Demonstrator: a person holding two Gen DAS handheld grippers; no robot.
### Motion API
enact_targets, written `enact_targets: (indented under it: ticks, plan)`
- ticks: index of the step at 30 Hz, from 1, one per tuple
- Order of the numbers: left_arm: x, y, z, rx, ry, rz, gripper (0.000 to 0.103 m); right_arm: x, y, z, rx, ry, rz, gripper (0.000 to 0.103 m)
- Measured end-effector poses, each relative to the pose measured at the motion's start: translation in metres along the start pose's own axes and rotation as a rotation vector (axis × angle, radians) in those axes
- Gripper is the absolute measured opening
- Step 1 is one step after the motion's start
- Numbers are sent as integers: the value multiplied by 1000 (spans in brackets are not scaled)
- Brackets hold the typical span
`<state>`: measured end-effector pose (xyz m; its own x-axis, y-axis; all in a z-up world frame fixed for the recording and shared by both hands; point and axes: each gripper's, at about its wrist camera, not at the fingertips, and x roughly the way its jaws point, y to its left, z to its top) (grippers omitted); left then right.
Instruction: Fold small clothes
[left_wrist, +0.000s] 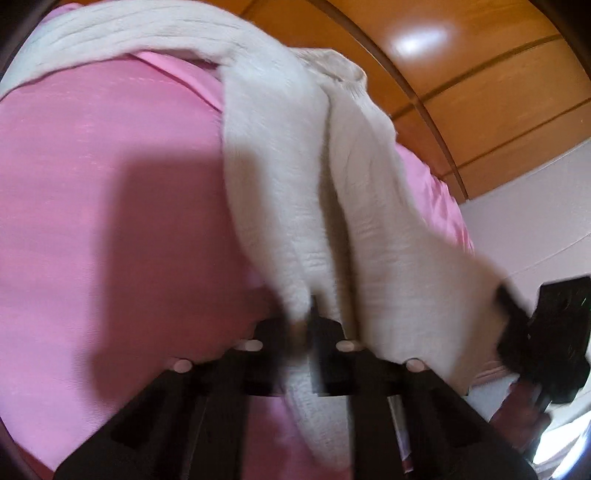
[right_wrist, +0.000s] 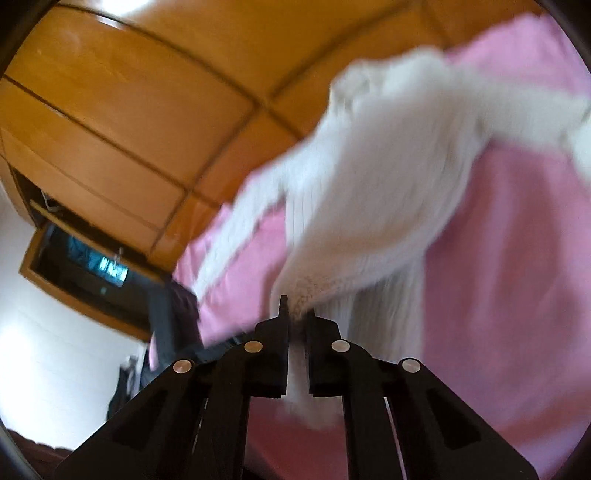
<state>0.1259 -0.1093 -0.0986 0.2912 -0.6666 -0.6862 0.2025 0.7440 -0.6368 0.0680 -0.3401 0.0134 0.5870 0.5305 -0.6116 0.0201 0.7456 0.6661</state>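
Note:
A white ribbed knit garment (left_wrist: 280, 155) lies stretched across a pink bed sheet (left_wrist: 92, 184). My left gripper (left_wrist: 304, 321) is shut on one edge of the garment, with cloth bunched between its fingers. My right gripper (right_wrist: 295, 317) is shut on another edge of the same garment (right_wrist: 369, 166), which runs away from it over the pink sheet (right_wrist: 517, 258). The right gripper also shows in the left wrist view (left_wrist: 517, 317) at the far right, holding the cloth's edge. Both views are blurred by motion.
A wooden wardrobe (left_wrist: 461, 74) with panelled doors stands behind the bed, also in the right wrist view (right_wrist: 129, 110). A white wall (left_wrist: 535, 206) lies to the right. A dark open compartment (right_wrist: 85, 273) sits at the left of the right wrist view.

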Motion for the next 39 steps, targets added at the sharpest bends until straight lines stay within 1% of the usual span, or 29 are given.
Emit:
enact_targets:
  ticks: [3, 6, 10, 11, 12, 14, 15, 16, 17, 19, 20, 21, 22, 23, 24, 25, 27, 28, 29, 30, 31, 32, 33, 34, 36, 38, 39]
  plan:
    - [-29, -7, 6, 21, -48, -6, 5, -22, 5, 25, -34, -82, -39, 5]
    - [-81, -10, 15, 55, -128, -17, 4, -52, 17, 42, -90, -166, -61, 5]
    - [-160, -14, 19, 101, -215, 1, 4, -100, 35, 44, -164, -264, -68, 5]
    - [-174, -12, 20, 102, -225, 5, 4, -112, 41, 44, -170, -271, -68, 5]
    - [-197, -9, 17, 103, -235, 13, 4, -121, 45, 43, -181, -277, -77, 5]
    - [-235, -4, 7, 108, -251, 44, 4, -134, 45, 31, -191, -274, -94, 5]
    - [-249, -1, 1, 106, -252, 58, 4, -141, 43, 25, -189, -266, -102, 5]
    - [-254, -1, 1, 102, -251, 70, 4, -145, 38, 15, -180, -245, -121, 5]
    - [-259, 0, -6, 98, -247, 83, 4, -147, 33, 6, -171, -221, -136, 5]
    - [-262, 9, -26, 81, -222, 136, 4, -146, 18, -14, -144, -148, -179, 5]
    - [-257, 20, -39, 46, -194, 158, 4, -142, 6, -28, -131, -93, -220, 5]
    - [-249, 29, -49, 21, -172, 163, 4, -138, -7, -40, -110, -46, -254, 5]
    - [-237, 36, -57, 12, -149, 187, 4, -133, -18, -48, -92, -12, -283, 5]
    - [-222, 41, -65, 9, -120, 223, 5, -126, -34, -61, -75, 38, -340, 5]
    - [-203, 51, -72, -27, -78, 249, 7, -116, -45, -68, -67, 78, -382, 5]
    - [-192, 58, -76, -49, -62, 253, 11, -107, -59, -77, -47, 123, -433, 5]
    - [-177, 75, -77, -95, -68, 304, 21, -99, -67, -84, -57, 162, -475, 5]
    - [-178, 87, -75, -128, -87, 306, 24, -97, -67, -86, -79, 172, -499, 5]
    - [-182, 93, -73, -150, -106, 298, 31, -96, -65, -85, -97, 175, -522, 10]
    - [-189, 103, -66, -192, -148, 297, 35, -95, -62, -82, -108, 166, -541, 15]
    - [-197, 111, -60, -217, -188, 309, 42, -96, -57, -76, -137, 134, -573, 27]
    - [-208, 119, -53, -230, -237, 326, 55, -95, -56, -71, -161, 107, -590, 42]
    - [-216, 124, -47, -241, -268, 344, 63, -95, -51, -70, -180, 80, -597, 52]
    - [-228, 134, -38, -271, -313, 382, 63, -93, -45, -65, -195, 55, -596, 66]
    - [-244, 157, -20, -325, -376, 416, 63, -82, -30, -56, -237, 27, -566, 67]
    - [-252, 180, -2, -377, -413, 455, 65, -62, -15, -51, -272, 37, -516, 67]
    - [-259, 191, 2, -389, -425, 463, 65, -48, -9, -50, -278, 52, -488, 68]
